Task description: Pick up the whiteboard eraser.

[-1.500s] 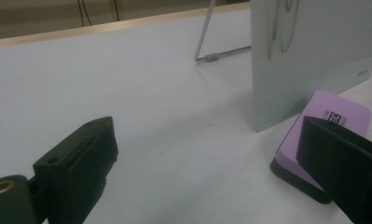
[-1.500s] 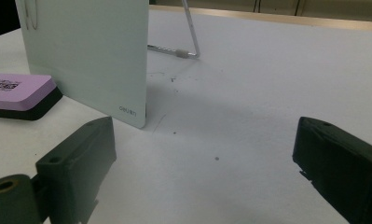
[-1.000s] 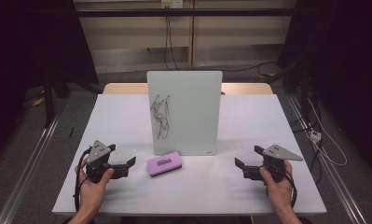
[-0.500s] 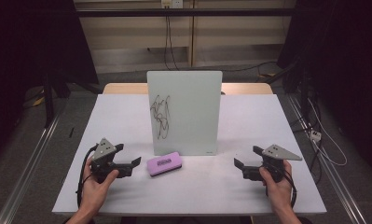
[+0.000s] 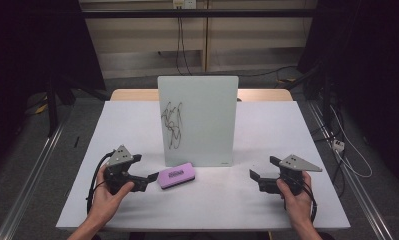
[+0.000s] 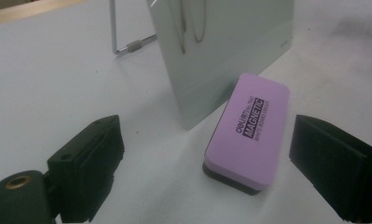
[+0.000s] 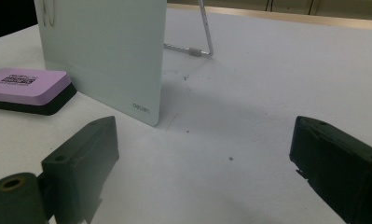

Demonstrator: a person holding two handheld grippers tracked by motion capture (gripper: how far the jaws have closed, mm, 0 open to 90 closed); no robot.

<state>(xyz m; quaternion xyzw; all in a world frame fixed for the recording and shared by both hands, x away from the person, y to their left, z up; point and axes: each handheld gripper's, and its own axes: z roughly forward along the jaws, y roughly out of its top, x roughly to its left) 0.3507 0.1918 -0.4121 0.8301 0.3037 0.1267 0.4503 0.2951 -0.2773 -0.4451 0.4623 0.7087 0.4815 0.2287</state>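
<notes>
ok so my left hand-held gripper (image 5: 146,176) is spread wide, purple eraser (image 5: 176,175) lying flat just ahead of its jaws, right by the foot of the upright whiteboard (image 5: 197,120) on the table (image 5: 267,120). My right hand-held gripper (image 5: 256,176) sits wide too, gripping nothing, well off to the side

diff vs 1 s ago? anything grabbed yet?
The left gripper has moved right across the table toward the purple eraser; its open jaws now flank the eraser without gripping it. Nothing has been taken hold of or let go. The right gripper has stayed open at about the same spot, and the eraser and the scribbled whiteboard have not moved.
</notes>
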